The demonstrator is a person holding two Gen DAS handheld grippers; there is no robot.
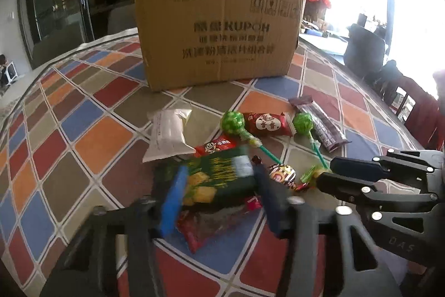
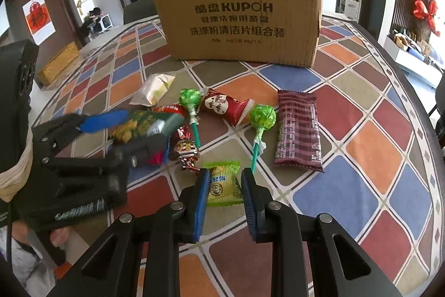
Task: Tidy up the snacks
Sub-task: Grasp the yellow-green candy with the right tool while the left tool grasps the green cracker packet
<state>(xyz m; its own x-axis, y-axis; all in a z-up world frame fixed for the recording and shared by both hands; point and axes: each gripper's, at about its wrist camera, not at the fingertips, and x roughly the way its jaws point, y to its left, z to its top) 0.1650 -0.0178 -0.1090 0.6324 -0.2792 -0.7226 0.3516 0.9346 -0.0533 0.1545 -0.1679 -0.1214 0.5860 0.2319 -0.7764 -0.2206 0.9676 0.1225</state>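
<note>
My left gripper (image 1: 219, 171) is shut on a dark green cracker packet (image 1: 217, 177), its blue pads pressing on both short sides; a red packet (image 1: 211, 224) lies underneath it. The right wrist view shows this gripper (image 2: 144, 127) at the left with the same packet (image 2: 141, 124). My right gripper (image 2: 225, 177) is shut on a small yellow-green packet (image 2: 224, 185) that rests on the tablecloth. In the left wrist view the right gripper (image 1: 326, 171) reaches in from the right. A brown cardboard box (image 2: 242, 18) stands behind the snacks.
On the chequered tablecloth (image 2: 361, 146) lie two green lollipops (image 2: 190, 98) (image 2: 262, 116), a red packet (image 2: 225, 105), a purple-brown bar (image 2: 299, 130), a white packet (image 2: 154, 89) and a foil candy (image 2: 186, 148). The table edge curves at the right.
</note>
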